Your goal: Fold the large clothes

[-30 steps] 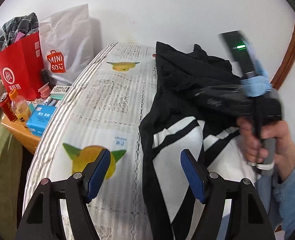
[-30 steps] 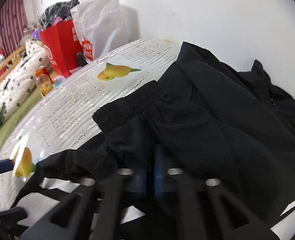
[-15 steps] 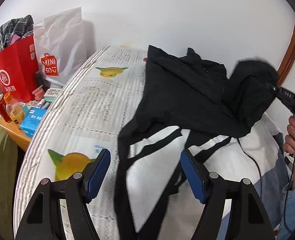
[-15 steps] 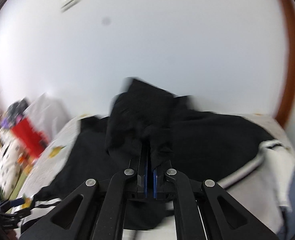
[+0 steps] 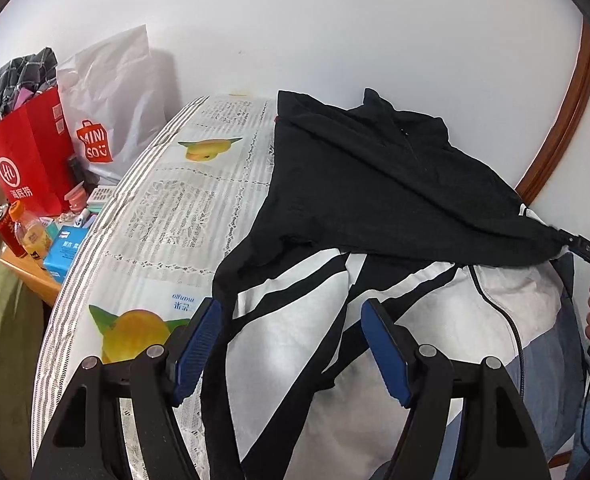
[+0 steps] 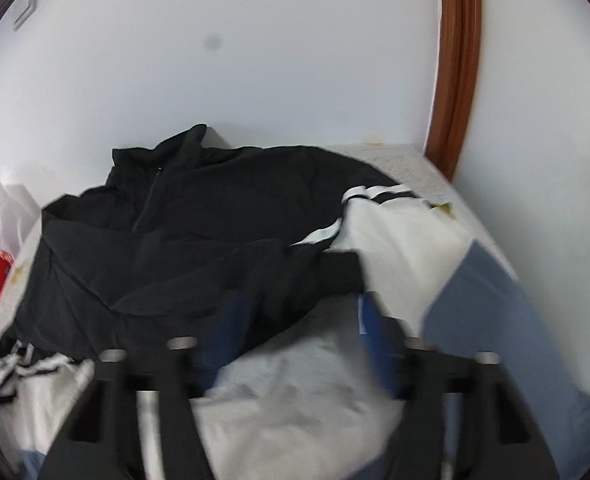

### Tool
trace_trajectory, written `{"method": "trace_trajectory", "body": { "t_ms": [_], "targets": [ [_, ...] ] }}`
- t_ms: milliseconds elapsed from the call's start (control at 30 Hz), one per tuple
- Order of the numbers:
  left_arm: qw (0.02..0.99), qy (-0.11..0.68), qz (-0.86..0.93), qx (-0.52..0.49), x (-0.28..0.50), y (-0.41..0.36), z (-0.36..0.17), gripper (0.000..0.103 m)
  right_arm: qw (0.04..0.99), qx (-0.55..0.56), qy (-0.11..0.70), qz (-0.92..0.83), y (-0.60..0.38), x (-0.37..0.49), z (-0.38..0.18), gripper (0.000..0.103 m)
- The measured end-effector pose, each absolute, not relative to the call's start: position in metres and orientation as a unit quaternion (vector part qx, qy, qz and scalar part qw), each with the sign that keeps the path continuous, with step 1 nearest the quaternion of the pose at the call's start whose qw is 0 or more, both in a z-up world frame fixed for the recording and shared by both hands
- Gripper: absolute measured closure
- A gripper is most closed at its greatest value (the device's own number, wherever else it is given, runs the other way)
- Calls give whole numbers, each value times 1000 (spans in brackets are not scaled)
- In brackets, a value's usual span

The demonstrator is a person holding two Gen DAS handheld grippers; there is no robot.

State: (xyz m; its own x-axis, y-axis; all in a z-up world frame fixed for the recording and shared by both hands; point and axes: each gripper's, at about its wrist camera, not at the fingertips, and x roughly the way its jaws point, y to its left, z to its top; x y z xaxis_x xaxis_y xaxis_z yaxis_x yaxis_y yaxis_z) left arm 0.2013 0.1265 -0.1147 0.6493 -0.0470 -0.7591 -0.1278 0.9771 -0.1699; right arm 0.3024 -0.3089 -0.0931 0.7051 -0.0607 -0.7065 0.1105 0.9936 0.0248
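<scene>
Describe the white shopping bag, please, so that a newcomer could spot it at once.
Look past the bed to the cluttered corner by the wall. The white bag stands there beside a red bag; only the white one bears a red MINISO logo.

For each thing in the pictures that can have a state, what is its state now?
Left gripper: open, holding nothing, above the jacket.
Right gripper: open, blurred.
Black jacket: spread on the bed, sleeve drawn across it, not yet fully folded.
Jacket zipper: closed as far as visible.
Red paper bag: upright, stuffed with clothes.
White Miniso bag: upright.
</scene>
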Motion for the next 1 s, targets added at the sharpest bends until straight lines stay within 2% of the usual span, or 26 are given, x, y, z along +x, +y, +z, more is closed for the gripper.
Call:
{"method": "trace_trajectory", "body": {
  "t_ms": [233, 333, 400, 600, 700, 867, 933, 1000],
  "targets": [
    [903, 418, 22, -100, 206, 119, -112, 32, 932, -14, 359, -50, -300, 289, -89, 35],
    [903, 419, 21, -93, 206, 117, -110, 32, 935, -35, 351, -33, -285, 287, -95, 38],
    [904, 416, 21, -90, 204, 116, -108, 32, 931, -47, 363, -12, -277, 293, -106, 46],
    [907, 411, 28, -86, 201, 122, -102, 32, 894, -50, 440, -69, -283, 328, -153, 49],
    [908, 410, 36, -85, 199, 126, -102, 33, 886, -40, 455, -83, -289, 331, -160, 49],
    [910, 403, 36, -88, 196, 128, -99, 33, 899, -16, 433, -58, -286, 299, -133, 49],
    [912, 400, 34, -87, 195, 127, -98, 32, 910, -10, 412, -48, -285, 275, -118, 47],
    [914, 396, 31, -86, 194, 124, -96, 32, 918, -8, 392, -53, -292, 250, -105, 39]
  ]
}}
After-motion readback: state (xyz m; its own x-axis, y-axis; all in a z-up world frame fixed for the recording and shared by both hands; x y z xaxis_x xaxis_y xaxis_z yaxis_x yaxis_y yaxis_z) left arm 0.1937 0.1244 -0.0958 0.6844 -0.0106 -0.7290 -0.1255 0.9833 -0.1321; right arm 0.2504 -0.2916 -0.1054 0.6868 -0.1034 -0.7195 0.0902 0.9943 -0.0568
